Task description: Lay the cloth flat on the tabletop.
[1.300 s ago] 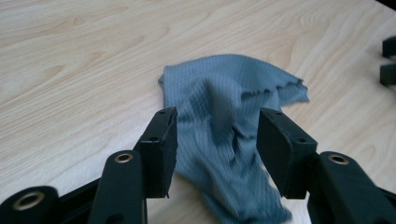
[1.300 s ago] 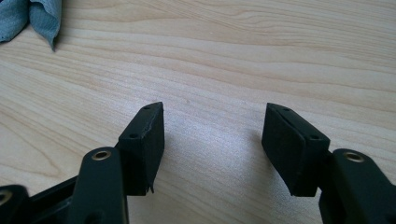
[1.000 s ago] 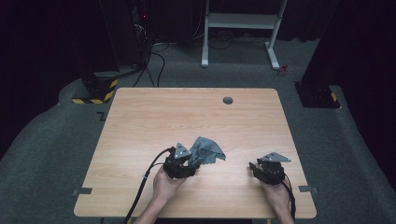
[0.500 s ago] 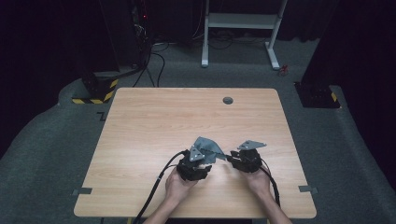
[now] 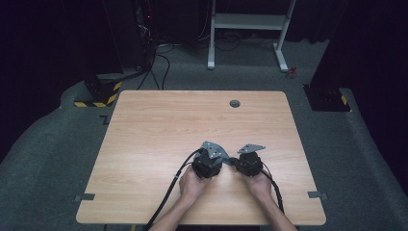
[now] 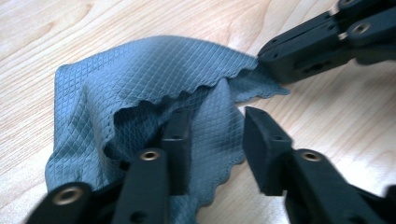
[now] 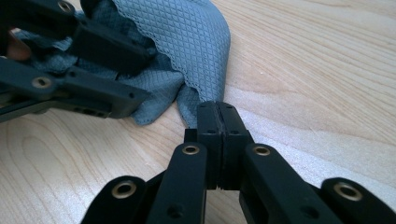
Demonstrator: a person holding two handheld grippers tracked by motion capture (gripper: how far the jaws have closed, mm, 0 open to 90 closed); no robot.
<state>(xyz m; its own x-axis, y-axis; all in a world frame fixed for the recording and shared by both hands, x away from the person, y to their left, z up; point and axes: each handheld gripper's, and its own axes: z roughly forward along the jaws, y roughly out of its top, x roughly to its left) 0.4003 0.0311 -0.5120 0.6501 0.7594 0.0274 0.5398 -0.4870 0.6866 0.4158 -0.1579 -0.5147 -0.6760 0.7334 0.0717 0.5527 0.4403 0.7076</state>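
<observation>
A grey-blue quilted cloth lies crumpled on the wooden table near its front edge. My left gripper is open, with one jaw tucked under a fold of the cloth and the other bare beside it. My right gripper is shut on a scalloped corner of the cloth. In the high view the left gripper and right gripper sit almost side by side, each held in a hand. The right gripper's fingers reach in from the upper right of the left gripper view.
A small round hole sits near the table's far edge. Beyond the table stand a white desk frame and a black-and-yellow base on grey carpet. Cables trail off the front edge.
The right gripper has moved left and forward to meet the left gripper and now grips the cloth's corner. The left gripper has shifted a little right with the cloth.
</observation>
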